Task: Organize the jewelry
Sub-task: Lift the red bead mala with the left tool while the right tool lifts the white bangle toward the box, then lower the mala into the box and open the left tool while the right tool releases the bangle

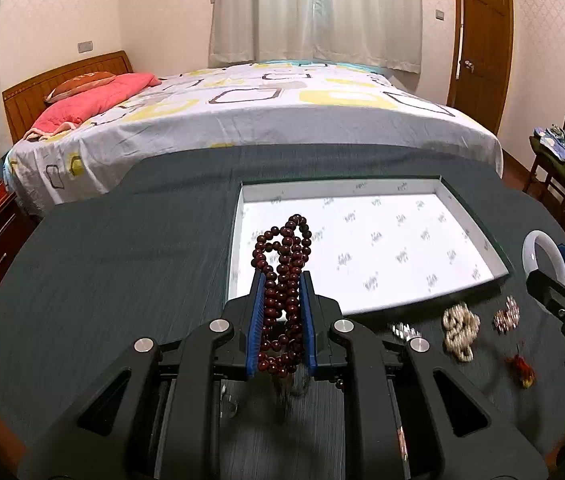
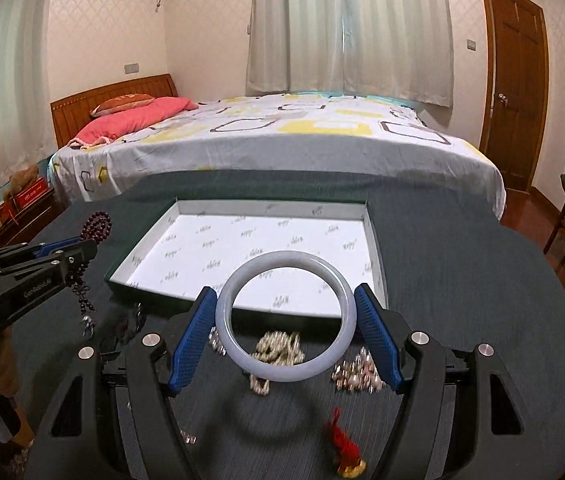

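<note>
We're holding the left tongs (image 1: pixel 281 312) nearly closed, clamping the dark red bead strand (image 1: pixel 284 280) above the counter (image 1: pixel 122 260), near the white box (image 1: pixel 362 248). The right tongs (image 2: pixel 286 320) are gripping the pale bangle (image 2: pixel 285 317) across its width, spread wide, above loose jewelry (image 2: pixel 278 350).

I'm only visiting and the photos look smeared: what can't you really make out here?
- Gold chain, right wrist view: blurred, partly behind the pale bangle.
- Bead strand lower end, left wrist view: hidden between the left gripper fingers.
- Red charm: motion-smeared, shape unclear.
</note>
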Demonstrator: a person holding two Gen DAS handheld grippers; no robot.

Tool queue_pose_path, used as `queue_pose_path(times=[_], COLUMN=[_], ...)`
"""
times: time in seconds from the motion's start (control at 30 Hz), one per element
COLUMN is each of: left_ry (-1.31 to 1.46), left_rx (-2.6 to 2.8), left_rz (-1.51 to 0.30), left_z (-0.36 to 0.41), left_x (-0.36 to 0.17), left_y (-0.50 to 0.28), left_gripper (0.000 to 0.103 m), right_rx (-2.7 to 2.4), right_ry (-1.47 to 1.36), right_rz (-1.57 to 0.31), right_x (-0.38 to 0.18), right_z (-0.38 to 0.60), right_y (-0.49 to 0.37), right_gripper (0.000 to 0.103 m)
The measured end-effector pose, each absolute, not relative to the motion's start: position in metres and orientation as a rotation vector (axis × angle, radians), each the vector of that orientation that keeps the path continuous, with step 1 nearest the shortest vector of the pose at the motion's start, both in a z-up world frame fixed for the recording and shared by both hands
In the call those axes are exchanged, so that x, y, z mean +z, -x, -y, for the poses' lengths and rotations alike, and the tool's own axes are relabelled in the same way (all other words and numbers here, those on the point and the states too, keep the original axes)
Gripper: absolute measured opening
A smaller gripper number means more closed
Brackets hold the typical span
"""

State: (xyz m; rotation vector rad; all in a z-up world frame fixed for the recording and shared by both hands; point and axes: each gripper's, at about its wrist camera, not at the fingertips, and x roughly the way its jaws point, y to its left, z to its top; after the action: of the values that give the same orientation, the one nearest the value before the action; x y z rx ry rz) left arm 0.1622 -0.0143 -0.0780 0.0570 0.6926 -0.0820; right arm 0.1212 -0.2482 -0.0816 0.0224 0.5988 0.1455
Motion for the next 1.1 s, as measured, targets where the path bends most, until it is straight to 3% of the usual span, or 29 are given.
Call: queue_pose_path(times=[0.77, 1.1], left_ry=[-0.084, -0.114], left_rx=[-0.078, -0.065], left_rz=[-0.712, -0.736], left_z=[0.026, 0.042], left_x=[-0.096, -0.111], left_y=[-0.221, -0.277], left_gripper=[0.017, 0.017], right_rx=[0.131, 0.106], right_ry=[-0.058, -0.026], right_rz=[-0.624, -0.628], right_x=[-0.084, -0.096], right_z=[0.262, 0.255], right_y=[-0.180, -0.247], right_gripper=[0.068, 0.068])
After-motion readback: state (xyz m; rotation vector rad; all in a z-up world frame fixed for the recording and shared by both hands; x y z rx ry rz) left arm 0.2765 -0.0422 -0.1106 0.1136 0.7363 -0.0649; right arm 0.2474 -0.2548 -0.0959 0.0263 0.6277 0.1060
